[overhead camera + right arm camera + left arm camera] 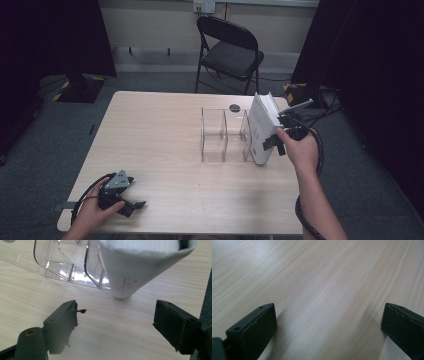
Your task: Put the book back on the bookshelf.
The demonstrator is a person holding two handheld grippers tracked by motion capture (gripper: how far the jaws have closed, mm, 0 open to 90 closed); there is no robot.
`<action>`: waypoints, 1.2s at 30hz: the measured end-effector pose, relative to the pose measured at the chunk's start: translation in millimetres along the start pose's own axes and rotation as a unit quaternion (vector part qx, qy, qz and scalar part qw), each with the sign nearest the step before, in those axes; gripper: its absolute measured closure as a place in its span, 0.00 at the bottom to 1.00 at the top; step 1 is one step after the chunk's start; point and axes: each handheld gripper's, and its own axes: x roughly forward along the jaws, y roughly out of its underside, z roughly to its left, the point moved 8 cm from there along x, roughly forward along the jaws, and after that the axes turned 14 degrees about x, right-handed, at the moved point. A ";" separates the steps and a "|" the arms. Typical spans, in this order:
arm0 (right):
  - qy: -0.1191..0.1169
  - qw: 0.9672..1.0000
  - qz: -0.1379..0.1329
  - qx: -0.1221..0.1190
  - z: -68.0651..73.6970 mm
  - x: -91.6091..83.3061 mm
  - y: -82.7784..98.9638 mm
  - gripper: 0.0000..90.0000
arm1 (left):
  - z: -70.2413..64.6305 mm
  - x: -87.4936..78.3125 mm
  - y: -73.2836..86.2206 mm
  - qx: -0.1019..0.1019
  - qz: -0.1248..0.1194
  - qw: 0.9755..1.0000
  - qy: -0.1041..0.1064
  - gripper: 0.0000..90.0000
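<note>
The white book (pixel 263 127) stands tilted at the clear rack's (pixel 222 135) right end, near the tabletop's (pixel 150 145) right edge, seemingly leaning on it. Right gripper (pixel 115 315) released beside it; left gripper (pixel 329 322) released near the front-left corner.

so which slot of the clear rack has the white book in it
The rightmost slot of the clear rack, nearest the right gripper: the white book leans there, while the other slots hold nothing.
</note>
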 end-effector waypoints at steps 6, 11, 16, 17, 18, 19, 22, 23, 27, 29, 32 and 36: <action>-0.008 1.000 0.006 -0.010 2.3 4.6 7.6 0.20 | 0.0 0.5 -0.2 0.001 0.000 1.000 0.003 0.00; -0.016 1.000 0.006 -0.012 5.8 5.8 12.1 0.20 | 0.2 0.5 -0.2 0.001 0.000 1.000 0.003 0.00; -0.026 0.999 0.009 -0.018 10.5 8.2 17.3 0.20 | 0.3 0.5 -0.2 0.001 0.001 1.000 0.003 0.00; -0.026 0.999 0.009 -0.018 10.5 8.2 17.3 0.20 | 0.3 0.5 -0.2 0.001 0.001 1.000 0.003 0.00; -0.028 0.999 0.006 -0.022 13.6 9.1 18.6 0.20 | 0.3 0.6 -0.2 0.001 0.000 1.000 0.002 0.00; -0.026 0.999 0.008 -0.027 14.4 9.4 19.8 0.20 | 0.4 0.7 -0.2 0.001 0.000 1.000 0.002 0.00; -0.040 0.999 0.008 -0.030 20.1 10.8 21.3 0.20 | 0.4 0.6 -0.2 0.001 0.000 1.000 0.002 0.00; -0.042 0.999 0.007 -0.032 22.0 11.1 21.7 0.20 | 0.4 0.6 -0.1 0.002 0.001 1.000 0.002 0.00; -0.050 0.998 0.009 -0.042 30.8 13.0 23.6 0.21 | 0.4 0.5 -0.1 0.002 0.001 1.000 0.002 0.00; -0.052 0.997 0.009 -0.048 34.4 14.3 24.3 0.21 | 0.5 0.5 -0.2 0.002 0.001 1.000 0.002 0.00; -0.058 0.997 0.011 -0.055 39.5 15.6 25.5 0.21 | 0.5 0.7 -0.2 0.002 0.000 1.000 0.002 0.00; -0.061 0.996 0.014 -0.060 44.2 18.0 27.2 0.21 | 0.5 0.7 -0.2 0.002 0.000 1.000 0.002 0.00</action>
